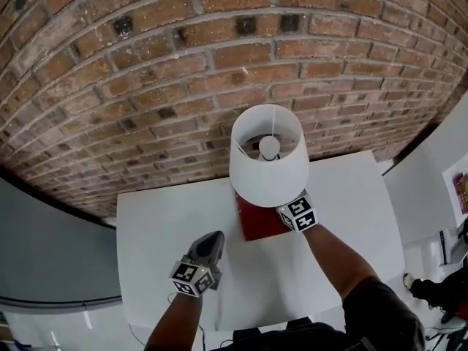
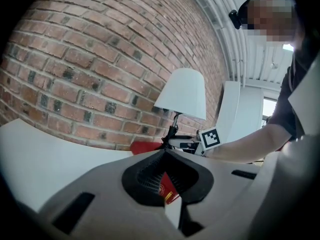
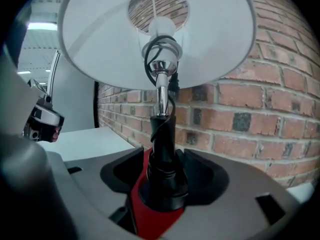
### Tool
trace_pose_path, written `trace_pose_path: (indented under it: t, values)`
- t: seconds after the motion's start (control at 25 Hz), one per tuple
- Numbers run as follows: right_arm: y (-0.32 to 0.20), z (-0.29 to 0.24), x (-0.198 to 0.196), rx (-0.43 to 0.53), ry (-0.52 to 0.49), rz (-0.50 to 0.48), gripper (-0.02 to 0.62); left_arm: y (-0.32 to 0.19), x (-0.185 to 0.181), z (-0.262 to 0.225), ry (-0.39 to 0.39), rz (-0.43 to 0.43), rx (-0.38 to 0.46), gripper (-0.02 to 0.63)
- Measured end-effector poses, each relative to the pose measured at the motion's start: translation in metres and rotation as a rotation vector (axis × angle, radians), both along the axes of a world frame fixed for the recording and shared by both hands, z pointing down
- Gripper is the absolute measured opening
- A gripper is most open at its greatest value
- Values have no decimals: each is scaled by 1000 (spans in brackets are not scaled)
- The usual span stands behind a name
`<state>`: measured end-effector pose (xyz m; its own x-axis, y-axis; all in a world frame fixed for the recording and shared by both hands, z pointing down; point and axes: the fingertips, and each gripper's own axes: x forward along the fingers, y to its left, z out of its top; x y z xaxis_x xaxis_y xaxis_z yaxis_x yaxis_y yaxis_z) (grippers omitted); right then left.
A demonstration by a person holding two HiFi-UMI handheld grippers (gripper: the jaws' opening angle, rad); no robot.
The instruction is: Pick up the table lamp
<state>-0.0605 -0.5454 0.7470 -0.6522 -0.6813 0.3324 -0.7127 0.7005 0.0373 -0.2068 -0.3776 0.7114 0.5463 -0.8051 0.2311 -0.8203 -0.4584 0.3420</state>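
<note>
The table lamp (image 1: 267, 156) has a white shade, a chrome and black stem (image 3: 161, 129) and a cord wound round the stem. It stands on a red flat block (image 1: 256, 224) on the white table (image 1: 161, 225) by the wall. My right gripper (image 3: 162, 156) reaches in under the shade, its marker cube (image 1: 297, 212) showing below the rim. Its jaws stand on either side of the black stem foot, a narrow gap still visible on the left side. My left gripper (image 1: 212, 238) hovers over the bare table left of the red block (image 2: 146, 146), its tips together and nothing held.
A brick wall (image 1: 183, 64) runs directly behind the table and lamp. A white panel (image 1: 431, 189) stands beyond the table's right edge. The table's near edge lies just under my forearms.
</note>
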Motion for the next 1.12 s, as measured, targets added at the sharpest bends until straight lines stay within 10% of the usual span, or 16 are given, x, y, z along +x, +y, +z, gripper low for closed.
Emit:
trace_pose_path:
  t: [1.12]
  values:
    - [14,-38,-7,5,1,-59,143,7,14,-39,-8,31,77,3]
